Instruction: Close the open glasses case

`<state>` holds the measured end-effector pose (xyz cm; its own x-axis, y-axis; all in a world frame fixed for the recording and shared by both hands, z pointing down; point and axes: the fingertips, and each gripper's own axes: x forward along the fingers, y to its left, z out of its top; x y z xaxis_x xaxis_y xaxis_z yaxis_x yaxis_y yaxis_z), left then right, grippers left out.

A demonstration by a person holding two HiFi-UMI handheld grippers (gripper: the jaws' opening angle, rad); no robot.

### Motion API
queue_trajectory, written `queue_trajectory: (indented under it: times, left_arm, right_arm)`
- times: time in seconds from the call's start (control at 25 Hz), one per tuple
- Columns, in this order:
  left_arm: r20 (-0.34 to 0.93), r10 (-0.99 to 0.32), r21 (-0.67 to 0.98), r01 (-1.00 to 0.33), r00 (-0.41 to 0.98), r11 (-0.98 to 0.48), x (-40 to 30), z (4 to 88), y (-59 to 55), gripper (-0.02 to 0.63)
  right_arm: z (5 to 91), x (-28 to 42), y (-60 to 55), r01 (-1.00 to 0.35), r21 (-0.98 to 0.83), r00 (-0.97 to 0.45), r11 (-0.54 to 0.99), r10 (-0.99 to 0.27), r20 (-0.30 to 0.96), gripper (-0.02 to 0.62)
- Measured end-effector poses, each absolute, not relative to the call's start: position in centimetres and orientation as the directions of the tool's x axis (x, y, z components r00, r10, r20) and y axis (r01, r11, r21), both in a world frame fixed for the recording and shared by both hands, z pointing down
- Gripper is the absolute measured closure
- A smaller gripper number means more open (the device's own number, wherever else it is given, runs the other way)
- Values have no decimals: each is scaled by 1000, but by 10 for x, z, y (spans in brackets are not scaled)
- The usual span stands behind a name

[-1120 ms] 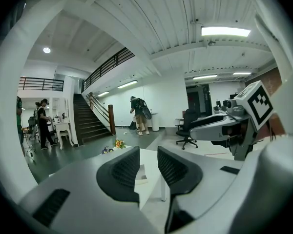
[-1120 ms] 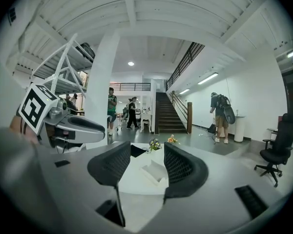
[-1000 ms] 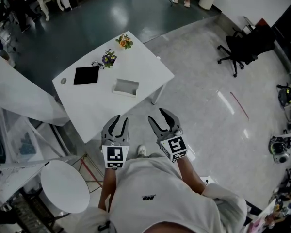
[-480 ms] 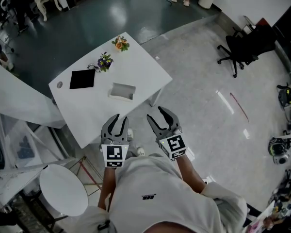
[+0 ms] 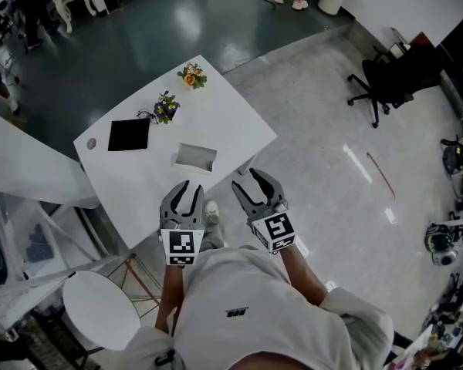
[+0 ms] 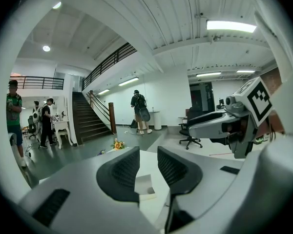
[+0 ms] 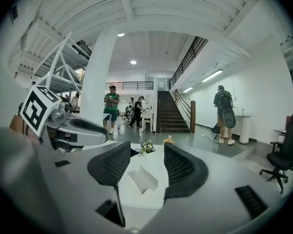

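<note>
Two grippers, both with jaws spread and nothing between them. The left gripper and right gripper are held short of the white table. The open glasses case lies on the table, straight ahead of the left jaws and clear of them. From the right jaws it is ahead and to the left. Its long axis runs crosswise to the reach. Judgement: the left gripper is nearer.
</note>
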<state>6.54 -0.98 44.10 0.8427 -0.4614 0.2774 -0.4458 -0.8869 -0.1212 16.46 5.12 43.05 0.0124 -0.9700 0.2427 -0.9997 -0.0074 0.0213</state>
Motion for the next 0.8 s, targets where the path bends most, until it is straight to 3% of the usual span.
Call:
queue_trajectory:
  times: [0.8]
  left_arm:
    - [363,-460,-64,-470,810,-880,100,484,-141,479]
  right_arm:
    - [467,213,-82,-1000,4,-27,30,-937,348,379]
